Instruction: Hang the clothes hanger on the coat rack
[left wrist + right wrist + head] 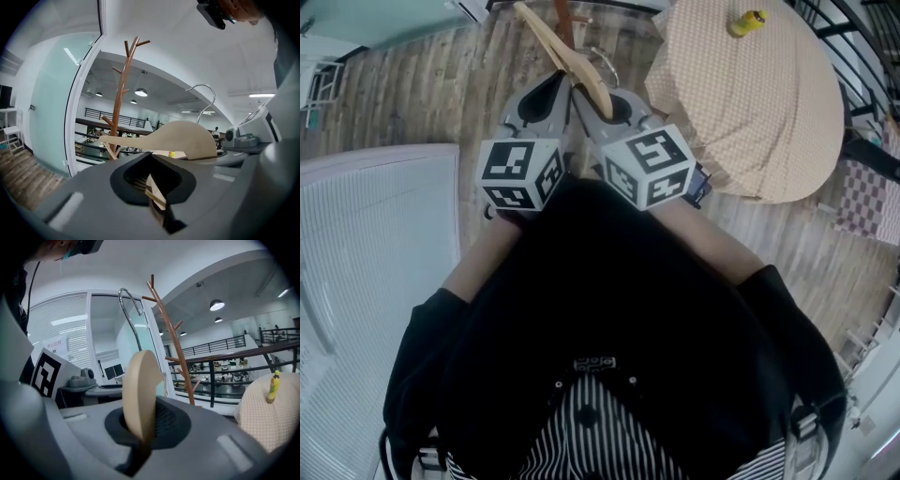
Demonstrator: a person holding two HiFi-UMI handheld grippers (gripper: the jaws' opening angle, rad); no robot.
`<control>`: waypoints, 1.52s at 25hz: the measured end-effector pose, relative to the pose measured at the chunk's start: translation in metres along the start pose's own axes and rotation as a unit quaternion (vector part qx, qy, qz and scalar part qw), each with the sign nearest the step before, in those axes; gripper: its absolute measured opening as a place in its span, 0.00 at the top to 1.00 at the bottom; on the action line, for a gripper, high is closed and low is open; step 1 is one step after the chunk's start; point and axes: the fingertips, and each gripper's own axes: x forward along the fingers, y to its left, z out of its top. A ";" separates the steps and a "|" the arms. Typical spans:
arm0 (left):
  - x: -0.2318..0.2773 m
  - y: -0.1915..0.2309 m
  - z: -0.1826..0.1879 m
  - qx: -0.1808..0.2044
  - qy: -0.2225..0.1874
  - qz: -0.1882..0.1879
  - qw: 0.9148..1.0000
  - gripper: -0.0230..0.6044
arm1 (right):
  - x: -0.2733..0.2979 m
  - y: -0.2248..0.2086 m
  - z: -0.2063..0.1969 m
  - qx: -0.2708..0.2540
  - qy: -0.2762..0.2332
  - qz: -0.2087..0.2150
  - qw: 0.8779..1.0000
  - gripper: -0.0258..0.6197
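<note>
Fingers [123,180] of left gripper [157,187] and right gripper [140,432] grip one clothes hanger [187,138] before one coat rack [123,89].

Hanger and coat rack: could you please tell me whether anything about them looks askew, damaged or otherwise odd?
Nothing stands out. The hanger looks whole, clamped in the jaws of the left gripper and the right gripper; the coat rack stands upright.
</note>
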 end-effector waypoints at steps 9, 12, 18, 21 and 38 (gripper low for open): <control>0.027 0.077 0.019 -0.004 -0.004 -0.018 1.000 0.96 | 0.078 0.001 0.025 -0.005 -0.002 -0.012 1.000 0.96; 0.027 0.094 0.019 -0.006 -0.006 -0.022 1.000 0.96 | 0.094 0.006 0.026 -0.006 0.000 -0.019 1.000 0.96; 0.026 0.114 0.011 -0.019 -0.009 -0.022 1.000 0.96 | 0.115 0.009 0.021 -0.009 0.014 -0.020 1.000 0.96; 0.032 0.120 0.009 -0.026 -0.004 -0.019 0.999 0.96 | 0.122 0.005 0.020 -0.009 0.024 -0.014 1.000 0.96; 0.086 0.177 0.065 -0.038 -0.051 0.064 0.996 0.96 | 0.190 -0.032 0.077 -0.050 0.030 0.103 0.993 0.96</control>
